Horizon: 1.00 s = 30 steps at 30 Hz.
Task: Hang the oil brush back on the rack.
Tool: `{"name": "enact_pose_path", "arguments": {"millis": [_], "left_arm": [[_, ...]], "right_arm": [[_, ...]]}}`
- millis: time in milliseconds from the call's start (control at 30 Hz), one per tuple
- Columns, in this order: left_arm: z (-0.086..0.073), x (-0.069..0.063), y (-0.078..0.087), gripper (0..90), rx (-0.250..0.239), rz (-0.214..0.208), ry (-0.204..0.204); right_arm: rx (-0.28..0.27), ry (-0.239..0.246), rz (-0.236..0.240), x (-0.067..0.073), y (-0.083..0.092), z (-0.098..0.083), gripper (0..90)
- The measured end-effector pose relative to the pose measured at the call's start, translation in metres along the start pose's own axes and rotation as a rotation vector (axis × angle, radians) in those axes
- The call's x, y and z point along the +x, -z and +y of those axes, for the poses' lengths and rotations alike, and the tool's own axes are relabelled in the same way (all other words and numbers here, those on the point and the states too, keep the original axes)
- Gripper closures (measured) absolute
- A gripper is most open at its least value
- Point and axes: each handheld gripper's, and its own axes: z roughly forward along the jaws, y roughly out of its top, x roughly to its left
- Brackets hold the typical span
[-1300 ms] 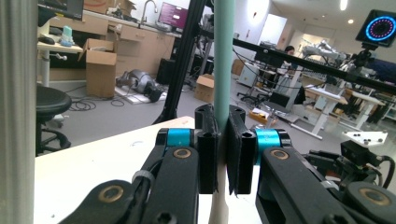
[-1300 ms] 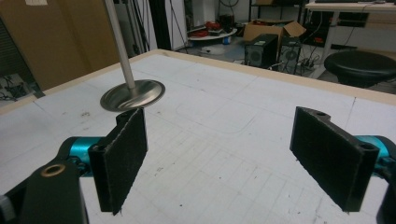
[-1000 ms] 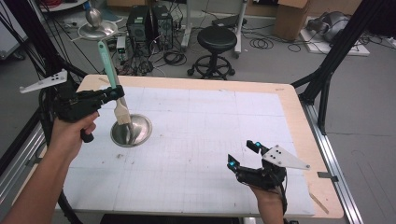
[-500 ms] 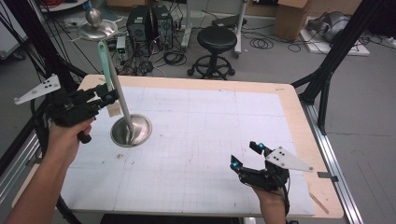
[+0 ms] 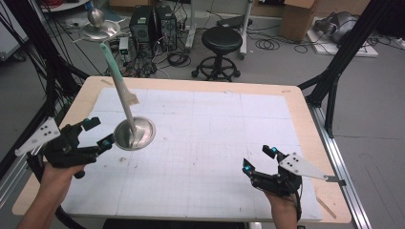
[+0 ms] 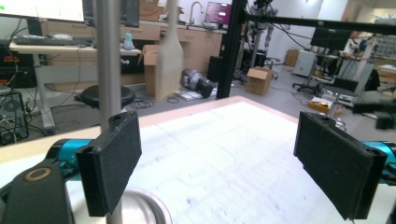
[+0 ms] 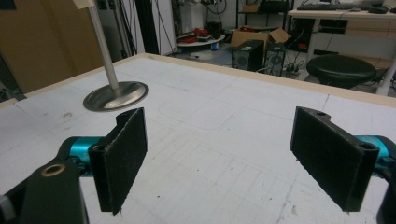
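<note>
A metal stand has a round base (image 5: 136,134) on the white mat and a thin pole (image 6: 108,70). A spatula with a teal handle (image 5: 111,64) and a cream blade (image 5: 128,98) hangs along the pole, blade down, clear of the base. My left gripper (image 5: 99,132) sits just left of the base, open and holding nothing; its pads (image 6: 112,163) stand wide apart, with the pole behind the left one. My right gripper (image 5: 258,159) is open and empty near the front right of the mat, facing the stand's base (image 7: 116,95).
The white gridded mat (image 5: 215,138) covers a wooden table (image 5: 305,124). A black stool (image 5: 221,43), computer cases and cables stand on the floor beyond the far edge. Black frame legs (image 5: 334,71) rise at the table's right.
My left gripper has pulled back from the spatula handle toward the near left and now sits low beside the base. The spatula stays hanging on the stand. My right gripper shifted slightly right.
</note>
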Motion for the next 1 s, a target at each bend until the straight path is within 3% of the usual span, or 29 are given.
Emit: {"name": "enact_pose_path", "arguments": {"millis": [167, 267, 467, 1000], "left_arm": [[-0.024, -0.01, 0.006, 15.7, -0.012, -0.005, 0.002], [-0.037, -0.017, 0.006, 15.9, 0.008, 0.005, 0.002], [-0.042, -0.024, 0.003, 16.3, 0.025, -0.006, -0.024], [-0.054, -0.026, 0.006, 17.1, 0.043, -0.017, 0.0]], "right_arm": [[0.004, 0.017, 0.003, -0.001, 0.001, -0.007, 17.9], [0.011, 0.025, -0.003, 0.001, 0.004, -0.011, 17.9], [0.019, 0.02, -0.012, 0.004, 0.009, -0.018, 17.9], [0.026, 0.014, -0.018, 0.006, 0.007, -0.02, 17.9]]}}
